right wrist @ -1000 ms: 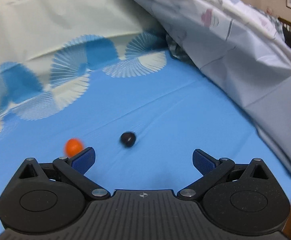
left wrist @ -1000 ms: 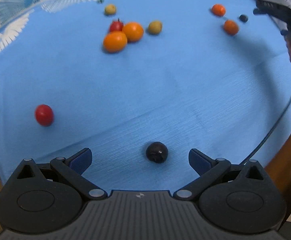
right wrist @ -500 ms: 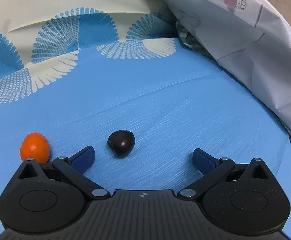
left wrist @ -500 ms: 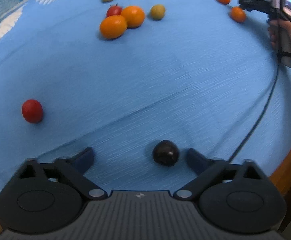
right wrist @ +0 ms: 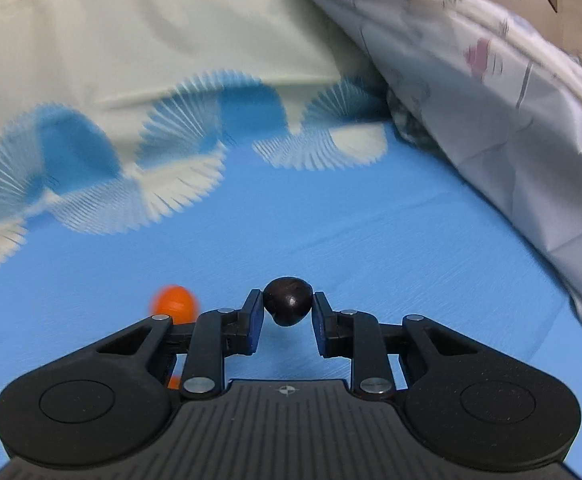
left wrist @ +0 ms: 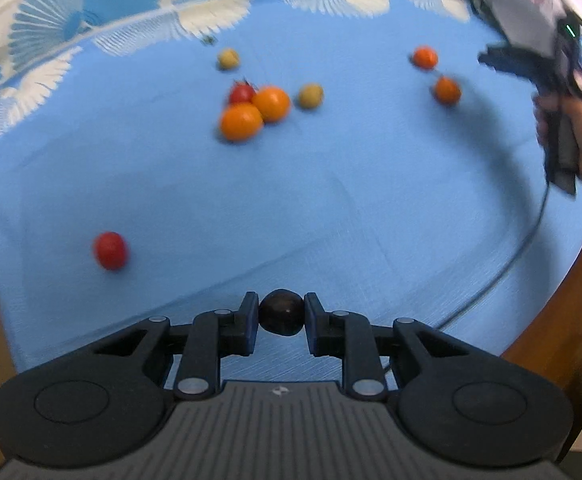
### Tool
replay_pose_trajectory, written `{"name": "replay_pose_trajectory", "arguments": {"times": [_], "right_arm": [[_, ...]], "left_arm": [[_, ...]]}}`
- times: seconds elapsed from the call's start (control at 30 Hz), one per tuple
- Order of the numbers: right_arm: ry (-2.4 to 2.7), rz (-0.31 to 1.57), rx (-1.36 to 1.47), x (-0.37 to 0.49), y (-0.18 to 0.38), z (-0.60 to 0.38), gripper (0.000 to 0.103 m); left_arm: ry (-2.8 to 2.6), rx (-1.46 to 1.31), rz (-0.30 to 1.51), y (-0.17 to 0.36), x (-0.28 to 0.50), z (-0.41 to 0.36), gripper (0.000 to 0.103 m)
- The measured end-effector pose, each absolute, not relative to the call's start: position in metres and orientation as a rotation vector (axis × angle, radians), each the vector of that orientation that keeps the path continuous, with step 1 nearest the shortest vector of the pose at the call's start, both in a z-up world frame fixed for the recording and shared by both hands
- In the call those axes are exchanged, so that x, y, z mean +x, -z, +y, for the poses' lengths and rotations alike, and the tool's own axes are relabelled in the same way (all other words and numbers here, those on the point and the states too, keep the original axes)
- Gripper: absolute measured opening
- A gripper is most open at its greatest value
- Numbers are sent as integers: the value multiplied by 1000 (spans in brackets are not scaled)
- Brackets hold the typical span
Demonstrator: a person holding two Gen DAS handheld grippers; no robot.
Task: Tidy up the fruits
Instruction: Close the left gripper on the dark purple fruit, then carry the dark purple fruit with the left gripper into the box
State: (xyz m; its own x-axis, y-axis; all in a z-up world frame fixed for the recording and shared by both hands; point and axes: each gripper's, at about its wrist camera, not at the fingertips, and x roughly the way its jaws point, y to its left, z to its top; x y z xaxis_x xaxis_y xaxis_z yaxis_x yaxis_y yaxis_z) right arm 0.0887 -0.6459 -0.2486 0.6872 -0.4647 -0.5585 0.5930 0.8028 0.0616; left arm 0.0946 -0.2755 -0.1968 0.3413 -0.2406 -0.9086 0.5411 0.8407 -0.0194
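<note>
Fruits are scattered over the blue cloth [left wrist: 331, 200] on the worktop. One dark plum [left wrist: 281, 317] sits pinched between the fingers of the left hand-held gripper [left wrist: 281, 320], at the near edge of the cloth. Another dark plum [right wrist: 287, 306] is clamped in the right hand-held gripper [right wrist: 287, 314], with a small orange fruit [right wrist: 174, 303] just to its left. Farther off, two oranges [left wrist: 255, 114] touch a red tomato [left wrist: 241, 93]; another red tomato [left wrist: 110, 250] lies alone at the left.
</note>
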Motion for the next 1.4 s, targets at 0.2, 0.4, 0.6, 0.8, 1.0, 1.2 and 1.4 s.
{"name": "replay_pose_trajectory", "arguments": {"times": [0.2, 0.4, 0.6, 0.8, 1.0, 1.2, 1.4], "right_arm": [[483, 456, 247, 31, 181, -570, 27], [309, 412, 257, -19, 120, -460, 27], [107, 394, 289, -61, 88, -339, 27], [-108, 446, 308, -90, 76, -229, 27], [-263, 519, 214, -116, 69, -150, 27], [-312, 563, 151, -128, 68, -108, 27], [-301, 582, 116, -128, 66, -93, 27]], "left_arm": [[454, 240, 1039, 136, 80, -226, 26], [359, 183, 995, 80, 50, -153, 26], [243, 139, 961, 40, 9, -72, 26], [148, 102, 945, 23, -37, 3, 26], [77, 33, 948, 24, -77, 66, 26], [62, -19, 948, 28, -92, 100, 26], [64, -52, 932, 29, -94, 117, 26]]}}
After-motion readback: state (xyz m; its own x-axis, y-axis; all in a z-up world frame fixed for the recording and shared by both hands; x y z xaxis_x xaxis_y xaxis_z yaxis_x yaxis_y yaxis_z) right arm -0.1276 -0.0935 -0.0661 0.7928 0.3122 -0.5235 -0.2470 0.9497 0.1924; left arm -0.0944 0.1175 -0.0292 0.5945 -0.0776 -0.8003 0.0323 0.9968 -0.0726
